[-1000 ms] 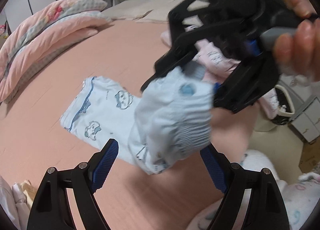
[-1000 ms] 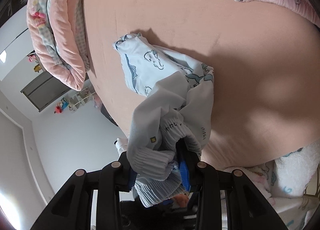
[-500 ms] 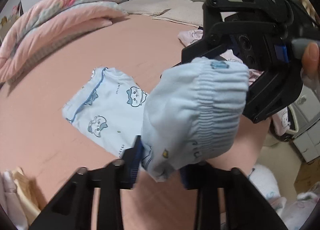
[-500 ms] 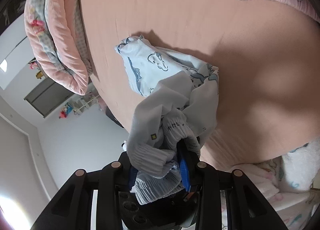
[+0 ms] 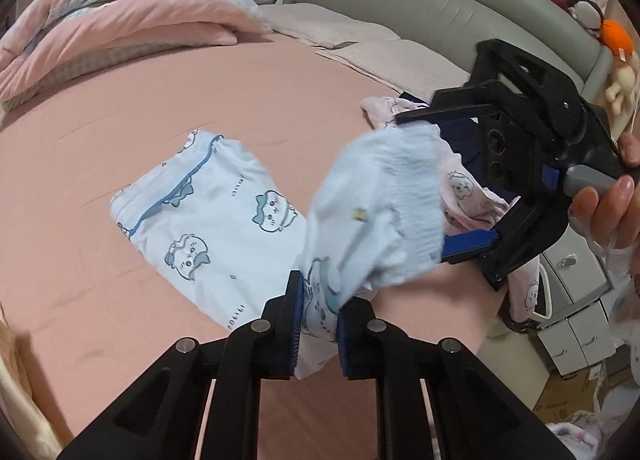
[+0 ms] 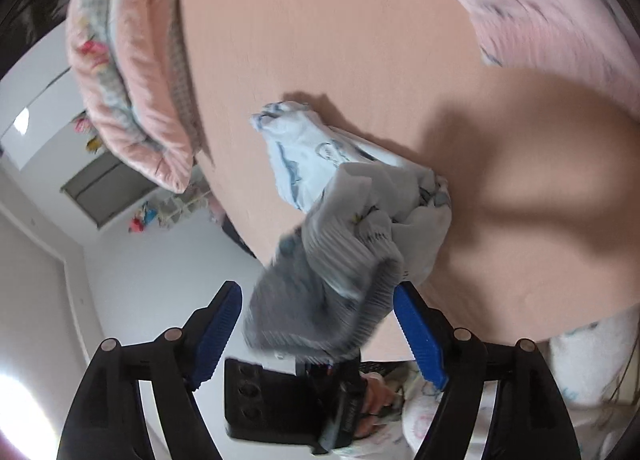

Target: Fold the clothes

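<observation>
1. The pale blue cotton garment printed with cartoon cat faces (image 5: 216, 216) lies mostly flat on the salmon-pink bed sheet (image 5: 80, 272). Its near end, with the gathered ribbed waistband (image 5: 384, 200), is lifted off the bed.

2. By its look it is light, thin and limp. It will likely drape and sag wherever it is unsupported, and it crumples instead of holding a crease. It seems neither fragile nor slippery.

3. The thick elastic waistband and the seamed edges look like the best places to take hold, since they bunch into a firm wad; a pinch on a single loose layer would probably drag and wrinkle the flat part.

4. The left gripper (image 5: 318, 324) has its blue-padded fingers pressed close together, pinching a fold of the printed fabric just below the waistband.

5. The right gripper (image 6: 318, 324) has its fingers spread wide. The ribbed band (image 6: 320, 292) hangs blurred in the gap between them and appears to brush one pad, but nothing is clamped. In the left wrist view the right gripper sits just beyond the raised band, held in the person's right hand (image 5: 612, 200).

6. Further out, a pink patterned garment (image 5: 468, 188) lies near the bed edge, and a rolled pink quilt (image 5: 132, 20) sits along the far side.
</observation>
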